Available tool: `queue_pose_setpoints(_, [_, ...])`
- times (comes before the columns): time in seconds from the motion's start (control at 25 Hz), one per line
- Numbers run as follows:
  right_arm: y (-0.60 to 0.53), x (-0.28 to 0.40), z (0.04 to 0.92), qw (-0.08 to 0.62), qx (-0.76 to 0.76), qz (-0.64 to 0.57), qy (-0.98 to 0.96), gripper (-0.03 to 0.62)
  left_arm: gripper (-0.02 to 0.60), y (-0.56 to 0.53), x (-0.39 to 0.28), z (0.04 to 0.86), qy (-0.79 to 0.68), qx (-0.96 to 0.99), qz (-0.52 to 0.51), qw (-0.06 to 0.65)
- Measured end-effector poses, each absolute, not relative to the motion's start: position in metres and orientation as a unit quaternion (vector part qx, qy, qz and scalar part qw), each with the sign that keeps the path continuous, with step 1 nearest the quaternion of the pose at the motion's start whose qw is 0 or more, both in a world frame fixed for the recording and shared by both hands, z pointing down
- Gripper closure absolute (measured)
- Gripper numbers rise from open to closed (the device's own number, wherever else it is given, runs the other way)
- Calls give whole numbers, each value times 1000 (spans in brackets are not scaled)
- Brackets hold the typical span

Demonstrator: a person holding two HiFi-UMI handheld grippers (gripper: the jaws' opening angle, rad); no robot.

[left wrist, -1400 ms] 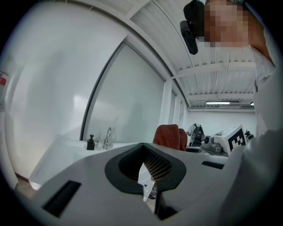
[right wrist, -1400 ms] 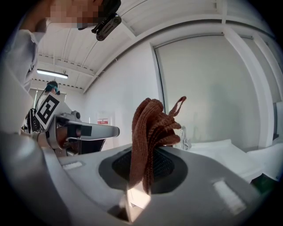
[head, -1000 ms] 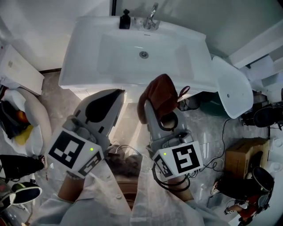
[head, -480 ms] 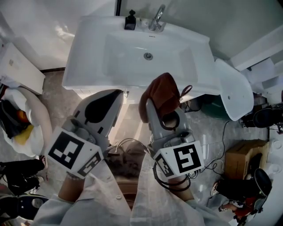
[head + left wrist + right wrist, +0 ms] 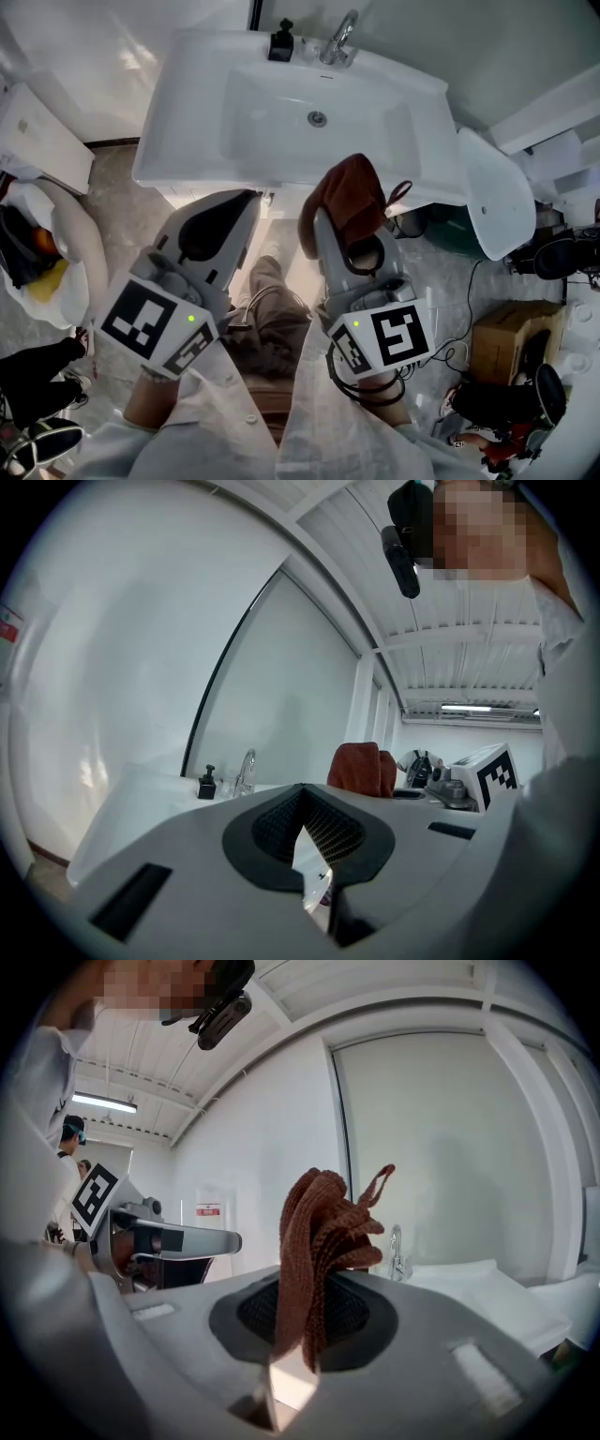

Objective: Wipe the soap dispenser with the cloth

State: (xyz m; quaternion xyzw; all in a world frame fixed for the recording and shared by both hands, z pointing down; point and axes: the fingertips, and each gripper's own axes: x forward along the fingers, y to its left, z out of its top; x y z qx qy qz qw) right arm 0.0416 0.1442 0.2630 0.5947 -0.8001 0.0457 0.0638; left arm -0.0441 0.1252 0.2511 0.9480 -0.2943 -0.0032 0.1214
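The black soap dispenser (image 5: 280, 44) stands on the back rim of the white sink (image 5: 178, 122), left of the chrome faucet (image 5: 339, 42). In the left gripper view the soap dispenser (image 5: 207, 784) is small and far ahead. My right gripper (image 5: 345, 217) is shut on a rust-brown cloth (image 5: 349, 197), which bunches up above its jaws in front of the sink's near edge. The cloth (image 5: 319, 1241) rises from between the right gripper's (image 5: 305, 1312) dark pads. My left gripper (image 5: 246, 199) is beside it on the left, shut and holding nothing, its jaws (image 5: 305, 822) pointing toward the sink.
A white toilet lid (image 5: 495, 192) is to the right of the sink. A cardboard box (image 5: 511, 342), cables and dark gear lie on the floor at the right. A white bag (image 5: 52, 244) and another person's leg (image 5: 37, 370) are at the left.
The sink has drifted slightly in the head view as the person steps toward it; a knee now shows between the grippers. Both grippers keep their pose, the cloth still held.
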Motion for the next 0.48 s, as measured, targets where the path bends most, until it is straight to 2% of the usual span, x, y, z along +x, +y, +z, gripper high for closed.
queue_pose_setpoints(0.48, [84,51,266,62,573,45,-816,539,577,67,-45,254,-333,935,-1,122])
